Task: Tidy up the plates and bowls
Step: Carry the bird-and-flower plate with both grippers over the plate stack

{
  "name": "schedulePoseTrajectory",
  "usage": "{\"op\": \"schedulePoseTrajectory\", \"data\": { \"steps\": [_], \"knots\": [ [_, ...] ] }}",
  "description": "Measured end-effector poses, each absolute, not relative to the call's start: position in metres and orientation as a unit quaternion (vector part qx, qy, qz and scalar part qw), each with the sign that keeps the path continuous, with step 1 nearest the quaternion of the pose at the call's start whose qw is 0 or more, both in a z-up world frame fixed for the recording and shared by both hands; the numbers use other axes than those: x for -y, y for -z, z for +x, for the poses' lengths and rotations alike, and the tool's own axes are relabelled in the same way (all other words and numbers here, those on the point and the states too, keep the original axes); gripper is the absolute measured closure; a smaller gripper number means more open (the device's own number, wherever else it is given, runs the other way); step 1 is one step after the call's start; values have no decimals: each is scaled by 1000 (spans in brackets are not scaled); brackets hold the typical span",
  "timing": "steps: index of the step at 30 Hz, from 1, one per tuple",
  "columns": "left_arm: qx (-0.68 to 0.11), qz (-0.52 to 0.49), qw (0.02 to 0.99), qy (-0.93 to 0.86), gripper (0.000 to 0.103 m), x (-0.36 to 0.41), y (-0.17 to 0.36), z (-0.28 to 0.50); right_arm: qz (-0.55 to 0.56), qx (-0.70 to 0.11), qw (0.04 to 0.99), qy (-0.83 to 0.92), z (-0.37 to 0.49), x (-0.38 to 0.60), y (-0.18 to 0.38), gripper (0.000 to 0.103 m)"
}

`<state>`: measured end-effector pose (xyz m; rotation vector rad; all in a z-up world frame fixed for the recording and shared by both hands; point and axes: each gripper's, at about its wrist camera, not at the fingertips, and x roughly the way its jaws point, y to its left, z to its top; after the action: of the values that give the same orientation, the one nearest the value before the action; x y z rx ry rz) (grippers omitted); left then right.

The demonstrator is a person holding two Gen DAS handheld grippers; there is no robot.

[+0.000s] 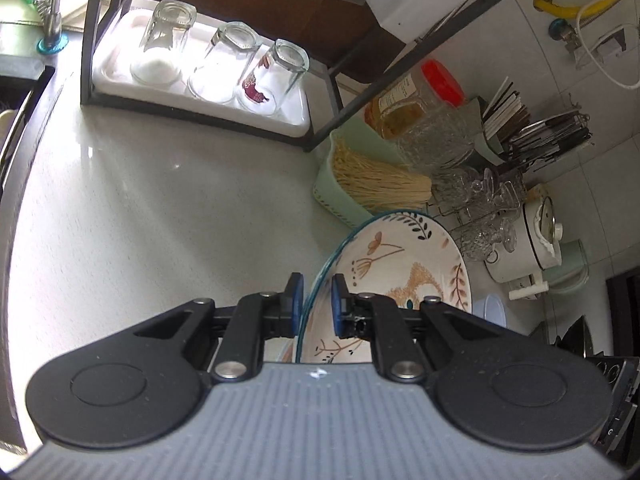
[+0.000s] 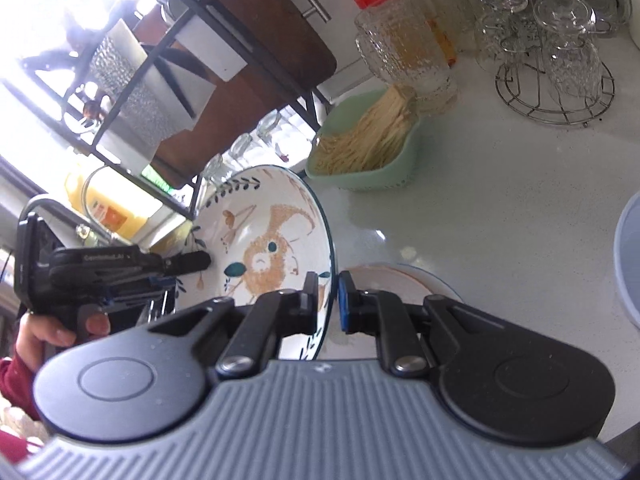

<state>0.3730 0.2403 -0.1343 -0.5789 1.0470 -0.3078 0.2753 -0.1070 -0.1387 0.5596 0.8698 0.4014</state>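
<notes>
A white bowl painted with a tan bear and leaves (image 1: 404,264) (image 2: 264,240) is held tilted on edge above the counter. My left gripper (image 1: 316,304) has its jaws on either side of the bowl's blue rim, with a small gap on the left pad side. It shows in the right wrist view (image 2: 176,276) at the bowl's far rim. My right gripper (image 2: 329,300) is shut on the bowl's near rim. A second dish with a pinkish inside (image 2: 396,284) lies on the counter below it.
A black rack holds a white tray (image 1: 116,72) with three upturned glasses. A green basket of noodles (image 1: 360,176) (image 2: 368,148), a red-lidded jar (image 1: 424,100) (image 2: 396,36), a wire stand of glassware (image 2: 556,60), a white pot (image 1: 532,240) and a blue container (image 2: 630,264) stand on the counter.
</notes>
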Motion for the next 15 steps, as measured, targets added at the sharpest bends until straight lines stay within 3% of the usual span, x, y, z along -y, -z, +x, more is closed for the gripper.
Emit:
{"op": "schedulePoseTrajectory", "data": {
  "steps": [6, 15],
  "knots": [
    [-493, -269, 819, 122, 88, -225, 139, 348, 222, -440, 841, -221, 268, 116, 151, 90],
    [-513, -232, 819, 108, 87, -203, 157, 338, 243, -478, 814, -223, 258, 129, 186, 90]
  ]
}}
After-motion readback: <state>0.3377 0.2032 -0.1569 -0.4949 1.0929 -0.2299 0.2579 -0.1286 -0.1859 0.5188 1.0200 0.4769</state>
